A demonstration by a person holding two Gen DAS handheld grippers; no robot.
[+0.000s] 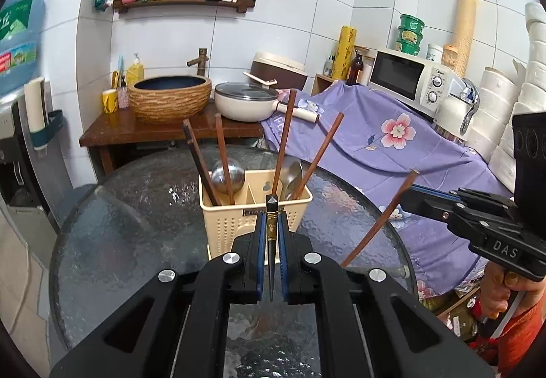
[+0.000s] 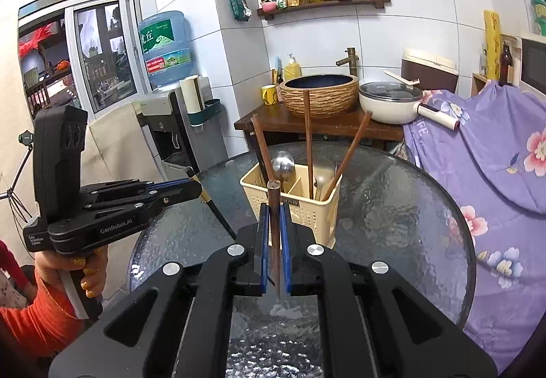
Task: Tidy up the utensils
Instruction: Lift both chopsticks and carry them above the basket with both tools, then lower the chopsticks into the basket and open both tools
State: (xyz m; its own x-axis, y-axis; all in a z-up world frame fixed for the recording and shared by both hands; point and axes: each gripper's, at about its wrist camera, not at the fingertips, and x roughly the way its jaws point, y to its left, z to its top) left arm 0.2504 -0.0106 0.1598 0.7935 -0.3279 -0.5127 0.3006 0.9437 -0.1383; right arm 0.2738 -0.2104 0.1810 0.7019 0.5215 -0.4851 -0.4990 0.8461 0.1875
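Left wrist view: left gripper [image 1: 272, 224] fingers clamp a black chopstick [image 1: 271, 234]. Right gripper [image 2: 274, 234] fingers pinch a brown chopstick [image 2: 274, 227] near the holder [image 2: 307, 210].

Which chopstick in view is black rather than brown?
The black chopstick with the gold band, clamped in the left claw. The one in the right claw and those standing in the cream caddy are reddish-brown wood.

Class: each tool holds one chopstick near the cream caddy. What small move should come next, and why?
Probably carry the left tool forward over the caddy. It is shut on a black chopstick short of the rim, and chopsticks already stand in the caddy's compartments.
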